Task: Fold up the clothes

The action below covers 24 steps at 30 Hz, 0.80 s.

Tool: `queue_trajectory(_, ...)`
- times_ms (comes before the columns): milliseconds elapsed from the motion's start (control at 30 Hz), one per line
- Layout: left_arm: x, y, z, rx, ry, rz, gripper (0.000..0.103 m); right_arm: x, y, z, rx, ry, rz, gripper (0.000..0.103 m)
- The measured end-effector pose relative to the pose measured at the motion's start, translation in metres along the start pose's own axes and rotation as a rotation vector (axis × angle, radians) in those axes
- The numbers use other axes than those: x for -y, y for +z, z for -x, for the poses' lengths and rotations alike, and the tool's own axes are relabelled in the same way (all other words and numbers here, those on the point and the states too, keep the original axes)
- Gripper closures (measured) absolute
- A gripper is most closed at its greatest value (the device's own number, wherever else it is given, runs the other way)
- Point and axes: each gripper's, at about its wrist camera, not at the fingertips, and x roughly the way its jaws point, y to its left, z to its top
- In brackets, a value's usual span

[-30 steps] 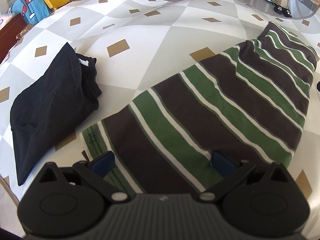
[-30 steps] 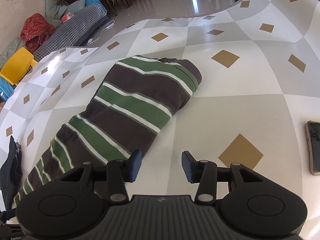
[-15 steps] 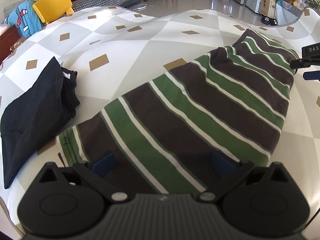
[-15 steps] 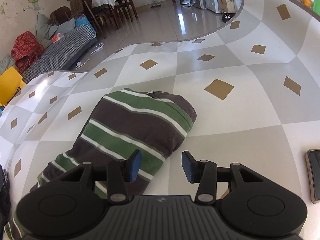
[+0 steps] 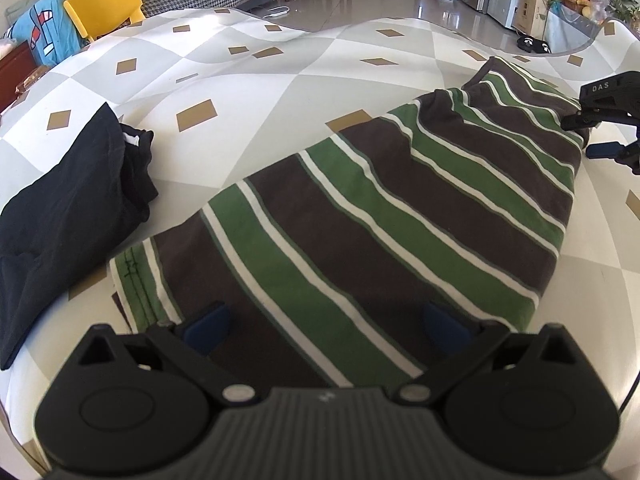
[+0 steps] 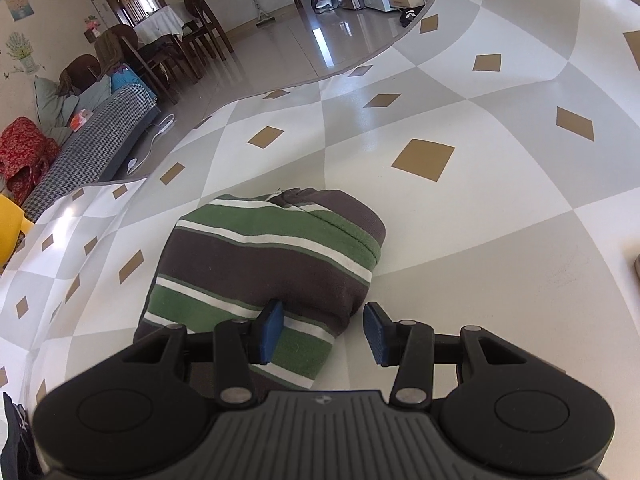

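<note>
A brown, green and white striped garment (image 5: 360,216) lies as a long folded strip on the diamond-patterned table cover (image 5: 248,92). My left gripper (image 5: 324,324) is open wide, its blue fingertips astride the strip's near end, low over the cloth. In the right wrist view the strip's other end (image 6: 272,248) is a rounded fold. There my right gripper (image 6: 324,332) is open, with the left finger above the cloth and the right finger above bare table beside the edge. The right gripper (image 5: 592,136) also shows at the strip's far right end in the left wrist view.
A black garment (image 5: 68,208) lies crumpled left of the striped one, a small gap between them. A phone's edge (image 6: 637,268) shows on the table at far right. Beyond the table are a yellow chair (image 5: 104,8), a checked sofa (image 6: 92,140) and open floor.
My right gripper has travelled along the striped garment to its far end and now straddles its edge. The left gripper stayed over the near end. Both remained open.
</note>
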Motion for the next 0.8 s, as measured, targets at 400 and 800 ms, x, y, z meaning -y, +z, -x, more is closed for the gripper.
queue_trajectory(400,-0.012,-0.001,0.001,-0.002,0.007,0.021,0.0,-0.013,-0.005,0.004,-0.008,-0.121,0.079,0.087)
queue_trajectory(800,-0.028,0.003,-0.002,0.016,0.08,0.059,0.0,0.01,-0.02,0.035,-0.072,-0.19,0.145,0.087)
